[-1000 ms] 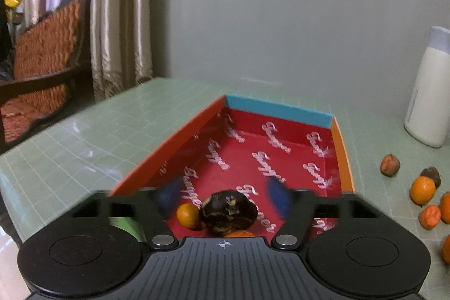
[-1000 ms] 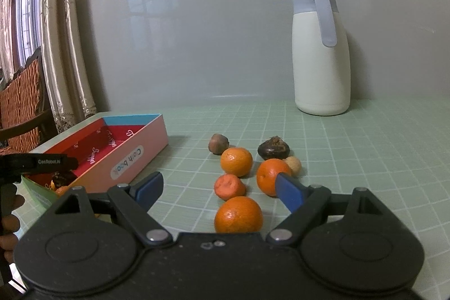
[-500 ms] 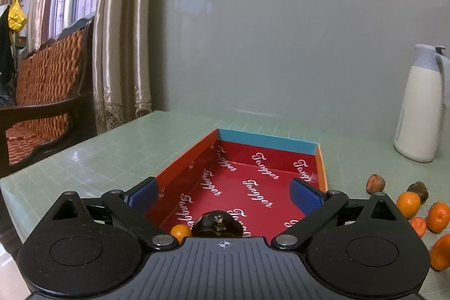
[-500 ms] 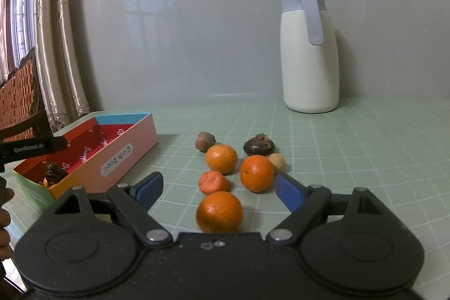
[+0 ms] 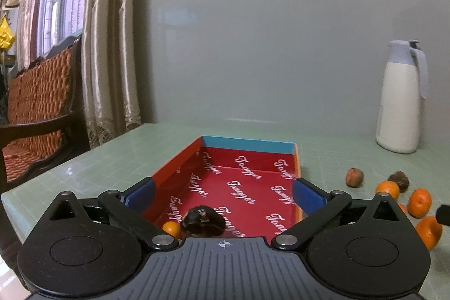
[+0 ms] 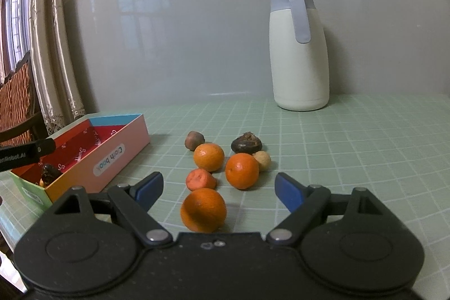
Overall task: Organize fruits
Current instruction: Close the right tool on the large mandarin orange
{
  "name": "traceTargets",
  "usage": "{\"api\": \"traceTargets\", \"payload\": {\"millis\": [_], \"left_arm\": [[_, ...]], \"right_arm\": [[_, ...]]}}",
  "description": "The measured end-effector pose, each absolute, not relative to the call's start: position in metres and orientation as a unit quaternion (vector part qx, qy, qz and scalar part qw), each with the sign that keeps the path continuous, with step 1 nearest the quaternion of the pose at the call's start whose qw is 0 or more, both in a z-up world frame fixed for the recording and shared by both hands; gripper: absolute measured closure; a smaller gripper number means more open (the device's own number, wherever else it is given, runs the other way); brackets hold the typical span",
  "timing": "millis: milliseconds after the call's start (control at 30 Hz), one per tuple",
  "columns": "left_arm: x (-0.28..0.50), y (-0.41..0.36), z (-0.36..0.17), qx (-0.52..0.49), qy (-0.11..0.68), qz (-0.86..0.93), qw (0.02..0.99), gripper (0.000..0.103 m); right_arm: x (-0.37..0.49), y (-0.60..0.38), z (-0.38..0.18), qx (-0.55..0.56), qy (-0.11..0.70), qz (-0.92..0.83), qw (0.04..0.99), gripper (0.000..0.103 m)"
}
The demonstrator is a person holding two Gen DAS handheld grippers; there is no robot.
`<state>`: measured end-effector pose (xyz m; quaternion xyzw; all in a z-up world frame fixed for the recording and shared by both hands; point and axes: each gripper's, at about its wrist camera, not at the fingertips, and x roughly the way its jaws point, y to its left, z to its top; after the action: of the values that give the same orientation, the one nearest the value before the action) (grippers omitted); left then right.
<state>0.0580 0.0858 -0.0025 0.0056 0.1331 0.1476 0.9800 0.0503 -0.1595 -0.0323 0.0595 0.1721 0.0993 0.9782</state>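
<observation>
Hovering over the near end of the red-lined cardboard box [image 5: 247, 187]: left hand-held gripper [image 5: 223, 191], jaws spreading wider, blue pads standing apart over the box's side walls, gripping nothing. Lying on the box floor at that near end, below the spread jaws and touching neither pad: a dark chestnut [image 5: 203, 220], with a small orange fruit [image 5: 171, 228] just beside it on the left. Showing again in the right wrist view, tucked in the box's near corner.

Pointing at the loose fruit on the green gridded table [image 6: 351, 148]: right hand-held gripper [image 6: 218, 187], jaws wide apart, holding nothing. Sitting between its pads, close to the gripper body and clear of both pads: a mandarin [image 6: 203, 210]. Lying beyond it: a flattened reddish-orange fruit [image 6: 200, 179], two more mandarins [image 6: 209, 157] [image 6: 242, 170], a pale walnut [image 6: 262, 160] touching the right-hand mandarin, a dark chestnut [image 6: 247, 146] behind, and a brown nut [image 6: 194, 140] to the left.

Resting to the left of the cluster: the box, pink outer wall facing the fruit. Standing upright at the back of the table by the wall: a cream thermos jug [image 6: 299, 52] with a grey-blue lid and handle.
</observation>
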Motion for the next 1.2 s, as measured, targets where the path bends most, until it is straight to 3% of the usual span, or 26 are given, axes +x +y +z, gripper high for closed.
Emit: {"api": "traceTargets", "payload": {"millis": [333, 567, 833, 1033, 1200], "left_arm": [[0.039, 0.057, -0.008, 0.028, 0.139, 0.111, 0.984, 0.000], [0.032, 0.051, -0.010, 0.034, 0.141, 0.107, 0.984, 0.000], [0.021, 0.067, -0.008, 0.027, 0.133, 0.129, 0.982, 0.000], [0.014, 0.087, -0.006, 0.017, 0.130, 0.152, 0.980, 0.000], [0.011, 0.107, -0.006, -0.003, 0.134, 0.173, 0.976, 0.000]], "right_arm": [[0.048, -0.171, -0.035, 0.073, 0.182, 0.097, 0.976, 0.019], [0.052, -0.167, -0.038, 0.072, 0.198, 0.108, 0.972, 0.025], [0.066, -0.151, -0.045, 0.072, 0.229, 0.118, 0.964, 0.039], [0.078, -0.141, -0.051, 0.078, 0.250, 0.114, 0.958, 0.061], [0.079, -0.135, -0.052, 0.071, 0.247, 0.109, 0.960, 0.063]]}}
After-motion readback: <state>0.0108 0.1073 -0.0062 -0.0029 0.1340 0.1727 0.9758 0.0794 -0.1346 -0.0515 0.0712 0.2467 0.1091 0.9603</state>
